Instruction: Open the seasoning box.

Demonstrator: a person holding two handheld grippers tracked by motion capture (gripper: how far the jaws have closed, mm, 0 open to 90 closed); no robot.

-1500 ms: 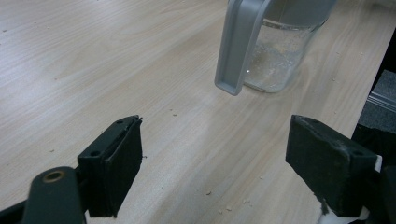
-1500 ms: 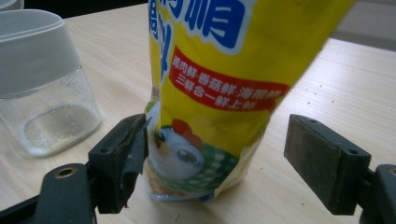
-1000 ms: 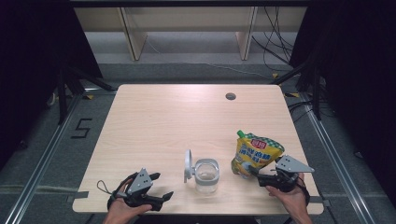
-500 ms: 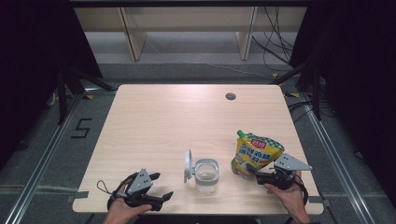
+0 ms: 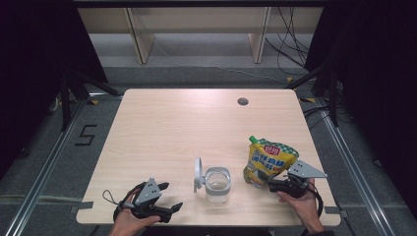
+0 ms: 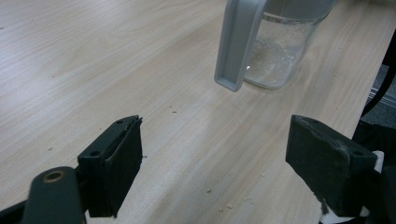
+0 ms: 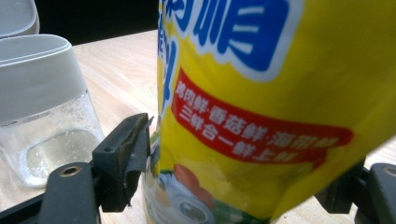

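Low, right hand-held gripper (image 5: 273, 185) clamps yellow pouch (image 5: 268, 162).

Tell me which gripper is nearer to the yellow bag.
Right. The right gripper is at the yellow bag's lower end, jaws on either side of it; the left gripper sits open beyond the clear jar.

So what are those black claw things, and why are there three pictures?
A person sits at a wooden table and holds a pair of tongs in each hand. One picture looks down from above. The other two come from small cameras riding on the tongs. The left tongs are open and hold nothing; they point toward a clear jar with a grey lid flipped up. The right tongs have their black jaws on either side of a yellow snack bag.
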